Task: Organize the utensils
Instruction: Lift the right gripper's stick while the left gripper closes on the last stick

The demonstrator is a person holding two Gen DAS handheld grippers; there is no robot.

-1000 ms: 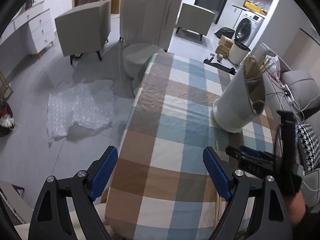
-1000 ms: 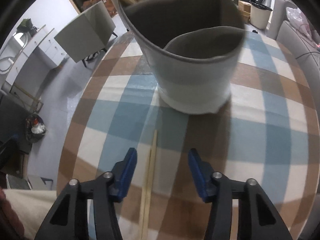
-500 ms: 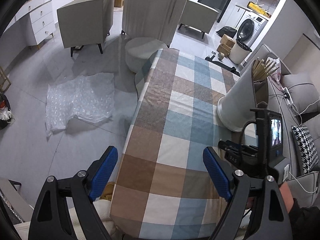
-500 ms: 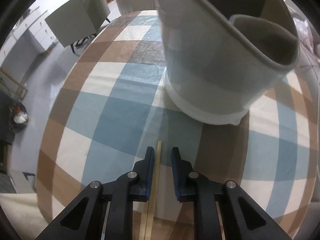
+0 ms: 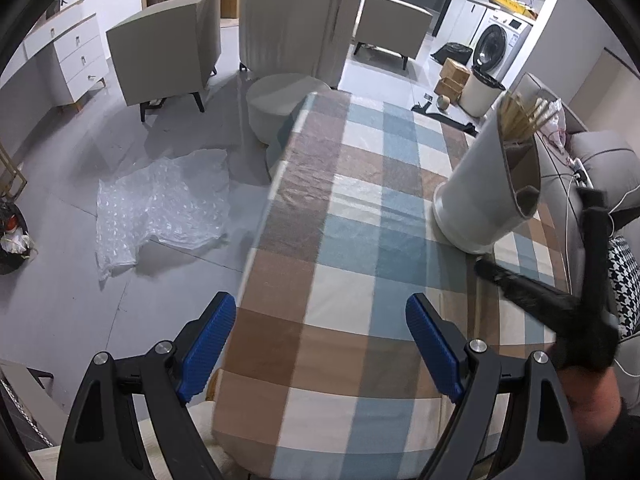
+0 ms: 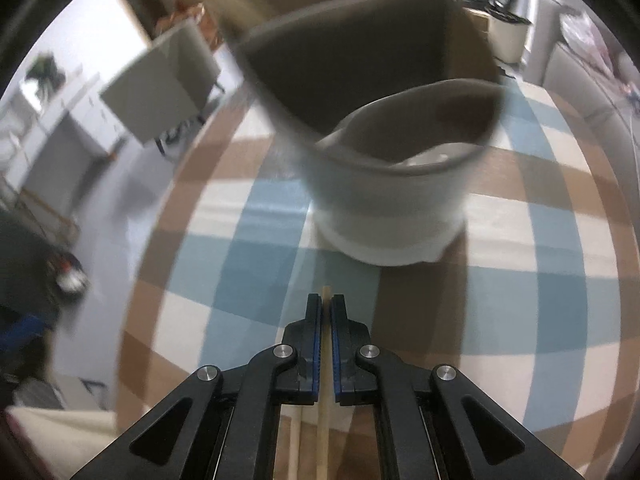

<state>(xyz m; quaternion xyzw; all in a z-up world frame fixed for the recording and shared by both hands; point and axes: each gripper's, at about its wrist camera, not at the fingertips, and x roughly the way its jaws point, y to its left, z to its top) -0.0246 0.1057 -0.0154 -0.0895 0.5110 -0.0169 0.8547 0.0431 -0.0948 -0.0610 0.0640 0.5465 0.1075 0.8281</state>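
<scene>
Right gripper (image 6: 326, 312) jaws just closed, pinching thin pale wooden chopstick (image 6: 323, 420) (second one lies beside) before white two-compartment utensil holder (image 6: 392, 200). Left gripper (image 5: 320, 344) gapes wide, empty, over checked tablecloth (image 5: 352, 240).

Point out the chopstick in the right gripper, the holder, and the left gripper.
chopstick (image 6: 326, 294): right wrist view, tip ahead of the pads.
holder (image 5: 476, 184): left wrist view, outer wall.
left gripper (image 5: 316, 356): left wrist view, midway between fingertips.

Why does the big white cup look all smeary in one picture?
Right wrist view: the white holder is smeared by motion blur, while the right gripper and chopstick stay sharp. Left wrist view: mostly crisp, and the fisheye lens bends the checked tablecloth.
</scene>
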